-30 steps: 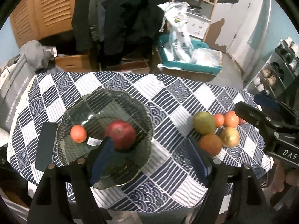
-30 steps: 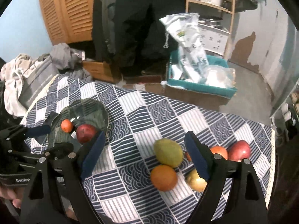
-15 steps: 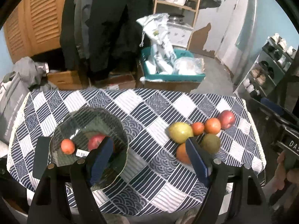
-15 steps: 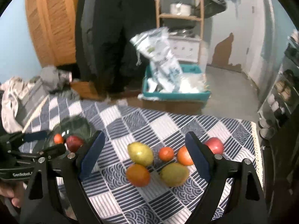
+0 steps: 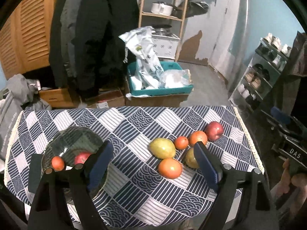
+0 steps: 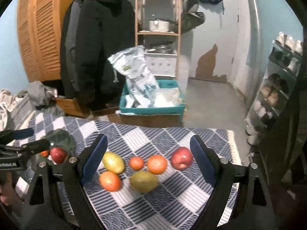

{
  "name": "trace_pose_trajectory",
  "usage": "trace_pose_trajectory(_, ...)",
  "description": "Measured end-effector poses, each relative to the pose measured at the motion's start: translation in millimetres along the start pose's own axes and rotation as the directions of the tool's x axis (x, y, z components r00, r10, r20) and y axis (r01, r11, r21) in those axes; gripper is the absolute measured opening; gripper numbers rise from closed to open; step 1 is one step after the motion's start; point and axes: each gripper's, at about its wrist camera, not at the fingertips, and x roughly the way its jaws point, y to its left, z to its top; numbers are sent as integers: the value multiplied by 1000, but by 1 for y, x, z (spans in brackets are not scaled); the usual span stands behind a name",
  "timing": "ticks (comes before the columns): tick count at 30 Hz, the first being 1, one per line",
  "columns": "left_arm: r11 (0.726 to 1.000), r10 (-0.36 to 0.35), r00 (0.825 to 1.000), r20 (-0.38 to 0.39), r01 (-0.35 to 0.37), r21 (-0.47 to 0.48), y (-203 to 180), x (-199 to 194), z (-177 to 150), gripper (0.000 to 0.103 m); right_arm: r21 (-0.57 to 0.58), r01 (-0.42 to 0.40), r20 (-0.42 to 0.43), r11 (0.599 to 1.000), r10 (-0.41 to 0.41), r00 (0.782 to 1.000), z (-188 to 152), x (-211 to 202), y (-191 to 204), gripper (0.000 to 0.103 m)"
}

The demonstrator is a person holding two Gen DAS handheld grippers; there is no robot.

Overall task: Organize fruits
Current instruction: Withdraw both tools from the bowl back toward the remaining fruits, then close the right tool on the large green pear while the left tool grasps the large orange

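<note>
A glass bowl [image 5: 76,140] on the left of the checked tablecloth holds a small orange fruit [image 5: 57,163] and a red apple [image 5: 82,157]. Right of it lie several loose fruits: a yellow-green mango [image 5: 162,147], an orange [image 5: 169,168], a small orange fruit [image 5: 181,142], another orange [image 5: 197,138], a red apple [image 5: 214,131] and a green mango [image 6: 144,181]. My left gripper [image 5: 153,164] is open and empty, raised above the table's near edge. My right gripper [image 6: 147,161] is open and empty, raised over the loose fruits.
The table [image 5: 134,122] is covered by a blue and white cloth. Behind it on the floor stand a teal crate with bags [image 5: 159,84], cardboard boxes and a wooden shelf [image 5: 163,19]. A shoe rack [image 5: 264,72] stands at the right. Clothes lie at the left.
Both grippers have pulled back and up from the table, so the bowl and fruits look smaller and lower in view. Both stay open and empty. No fruit has moved.
</note>
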Motion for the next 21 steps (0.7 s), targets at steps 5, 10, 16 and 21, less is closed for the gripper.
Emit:
trace_pose_trajectory(5, 1000, -1, 999, -50, 2, 25, -16, 24, -6, 87, 18, 22, -37, 1000, -21, 999, -11, 6, -17, 87)
trace_pose_trajectory(10, 1000, -18, 994, -108, 19, 15, -25, 50, -14, 87, 52, 26, -83, 998, -21, 996, -23, 18, -32, 87)
trace_pose_trajectory(16, 1000, -9, 986, -165, 13, 21, -32, 80, -24, 87, 87, 45, -151, 995, -31, 988, -41, 36, -47, 87)
trace_pose_trajectory(21, 999, 13, 974, -226, -4, 39, -36, 110, -36, 87, 117, 50, -227, 992, -23, 974, -58, 58, -56, 87)
